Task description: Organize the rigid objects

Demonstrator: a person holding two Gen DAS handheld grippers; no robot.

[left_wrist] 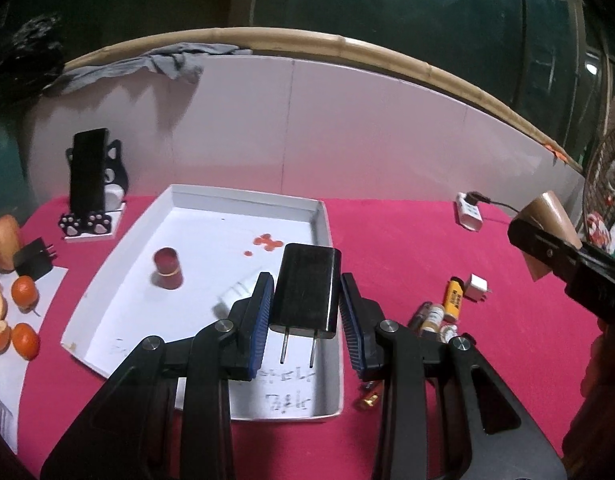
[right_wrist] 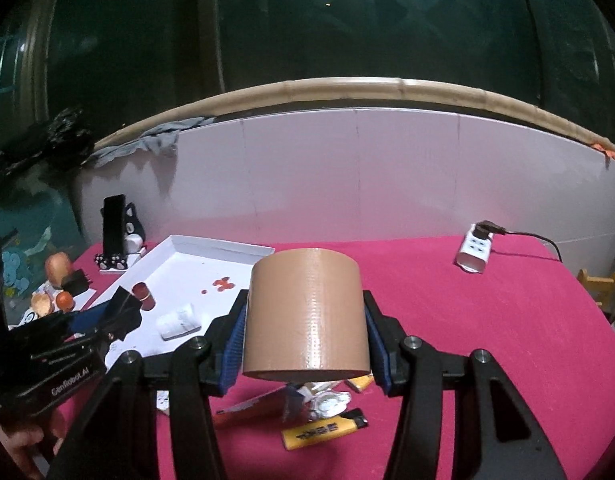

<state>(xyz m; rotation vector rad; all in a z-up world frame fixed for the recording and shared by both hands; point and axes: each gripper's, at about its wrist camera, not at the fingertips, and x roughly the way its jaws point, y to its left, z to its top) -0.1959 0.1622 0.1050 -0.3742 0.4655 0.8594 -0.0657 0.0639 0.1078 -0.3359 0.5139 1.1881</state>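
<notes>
- Above the near end of the white tray (left_wrist: pixel 327 240), my left gripper (left_wrist: pixel 306 312) is clamped on a black charger (left_wrist: pixel 305 288), its blue pads pressing both flat sides.
- I hold the charger lengthwise between the fingers, its two metal prongs pointing back toward me, clear of the tray floor.
- Inside the tray, a small dark red cylinder (left_wrist: pixel 168 268) stands toward the left, and a white object (left_wrist: pixel 237 294) lies partly hidden behind my left gripper's left finger.
- To the right of the tray, over the pink tablecloth (right_wrist: pixel 467 300), my right gripper (right_wrist: pixel 305 340) grips a tan roll of tape (right_wrist: pixel 305 312) by its curved sides, lifted off the cloth.
- Beneath that roll, right of the tray, a yellow lighter (right_wrist: pixel 321 430) and some small clutter I cannot make out lie on the cloth.
- Right of the tray, near the wall, a white power strip (right_wrist: pixel 475 254) lies with a black plug in it.
- Left of the tray's far corner, a black phone (left_wrist: pixel 87 170) leans upright in a cat-shaped stand.
</notes>
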